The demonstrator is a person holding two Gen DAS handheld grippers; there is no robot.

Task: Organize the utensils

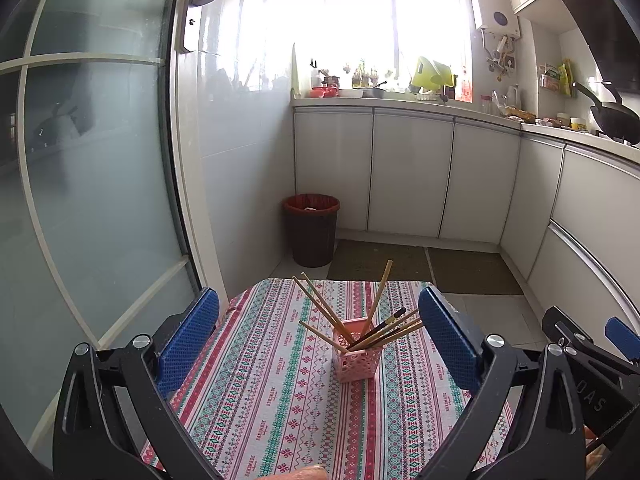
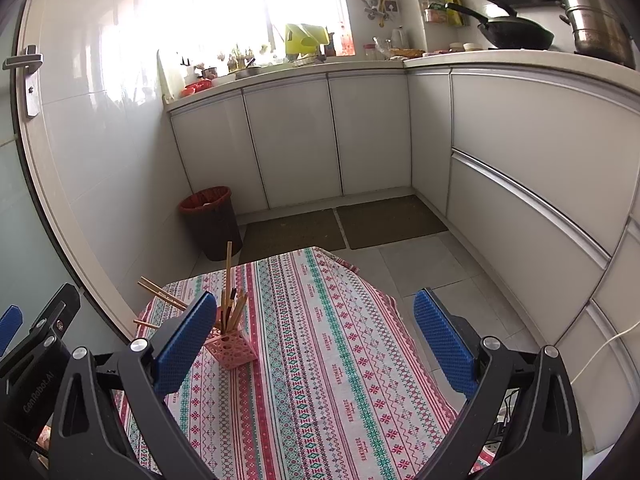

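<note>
Hovering above the table, both grippers are spread wide w/ nothing between the blue pads: left gripper (image 1: 320,332) frames the pink holder (image 1: 357,354) from behind, right gripper (image 2: 316,338) sits off to the holder's right over bare tablecloth (image 2: 340,360). Holder stands upright near the middle of the striped cloth, closer to the far-left side in the right wrist view. Chopsticks (image 1: 376,320) are all inside it, splayed out in diff directions; a few lean far left, one stands tall, at least one is dark. No loose utensils visible on the cloth, so task looks mostly done or at the tidy-up stage, judging from this alone. If the step is neatening the bundle: approach from above w/ one gripper, close gently round the splayed tips, nudge them upright together. Holder looks light, perforated plastic, prob tips easily, so don't push sideways on the long leaners; brace it w/ the other gripper if needed. Trash bin (image 1: 311,230) on floor beyond the table is irrelevant.
</note>
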